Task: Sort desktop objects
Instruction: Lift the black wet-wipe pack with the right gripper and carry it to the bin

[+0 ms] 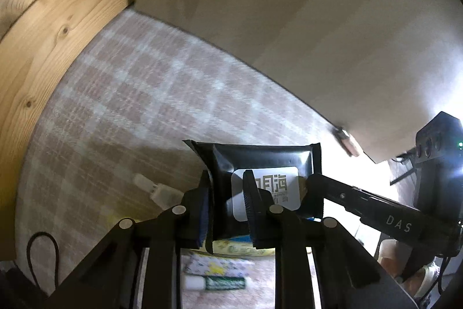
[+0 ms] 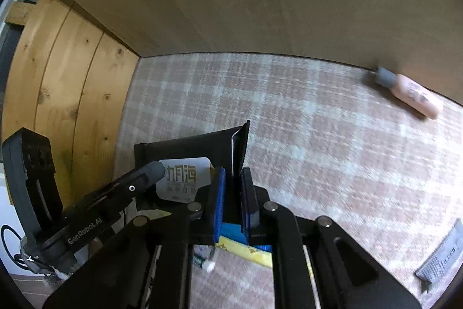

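Observation:
A black wipe pack [image 1: 260, 158] with a white printed label hangs above the plaid cloth, held from both ends. My left gripper [image 1: 226, 174] is shut on its left part, with the dark film folded between the pads. One of the right gripper's fingers [image 1: 327, 187] comes in from the right onto the pack's other end. In the right wrist view, my right gripper [image 2: 233, 170] is shut on the right edge of the black wipe pack [image 2: 188, 149], its blue pads pinching the thin seam. The left gripper's fingers [image 2: 150, 173] cross in front of the label.
On the plaid cloth [image 1: 144, 106] lie a white plug-like piece [image 1: 159, 190], a green-and-white tube [image 1: 215, 283], patterned packets [image 1: 220, 265], a black cord loop [image 1: 43, 251], a pink tube with a grey cap [image 2: 411, 91] and a grey sachet [image 2: 442, 254]. A wooden panel [image 1: 43, 48] walls the left.

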Available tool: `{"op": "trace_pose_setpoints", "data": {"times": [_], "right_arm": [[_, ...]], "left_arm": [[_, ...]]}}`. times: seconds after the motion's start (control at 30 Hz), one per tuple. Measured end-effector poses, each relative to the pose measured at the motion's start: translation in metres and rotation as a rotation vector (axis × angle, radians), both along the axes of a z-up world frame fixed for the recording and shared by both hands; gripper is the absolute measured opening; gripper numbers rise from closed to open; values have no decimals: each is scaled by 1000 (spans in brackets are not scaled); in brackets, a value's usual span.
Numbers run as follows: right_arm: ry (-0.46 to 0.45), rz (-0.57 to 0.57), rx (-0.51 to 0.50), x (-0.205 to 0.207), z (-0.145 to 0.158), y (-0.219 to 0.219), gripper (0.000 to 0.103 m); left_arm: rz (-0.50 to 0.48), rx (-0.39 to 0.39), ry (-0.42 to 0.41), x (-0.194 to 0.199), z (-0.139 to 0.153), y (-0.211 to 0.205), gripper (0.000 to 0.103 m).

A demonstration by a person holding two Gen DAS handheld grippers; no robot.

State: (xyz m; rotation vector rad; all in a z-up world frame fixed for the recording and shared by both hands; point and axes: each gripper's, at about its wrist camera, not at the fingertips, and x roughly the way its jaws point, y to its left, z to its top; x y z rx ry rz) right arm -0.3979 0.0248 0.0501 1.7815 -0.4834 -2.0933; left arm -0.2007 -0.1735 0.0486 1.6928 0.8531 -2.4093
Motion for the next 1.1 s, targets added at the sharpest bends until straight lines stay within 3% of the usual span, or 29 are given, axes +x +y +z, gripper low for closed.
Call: {"op": "trace_pose_setpoints", "data": {"times": [0.4, 0.87, 1.1], "right_arm": [[70, -104, 3, 46, 49, 75, 11], [102, -258, 11, 116, 86, 188, 11], [108, -356, 33, 157, 90, 247, 11]], "left_arm": [[-135, -17, 69, -2, 46, 79, 18], [-342, -5, 103, -8, 70, 199, 18], [-461, 9, 107, -6, 77, 268, 18]]}}
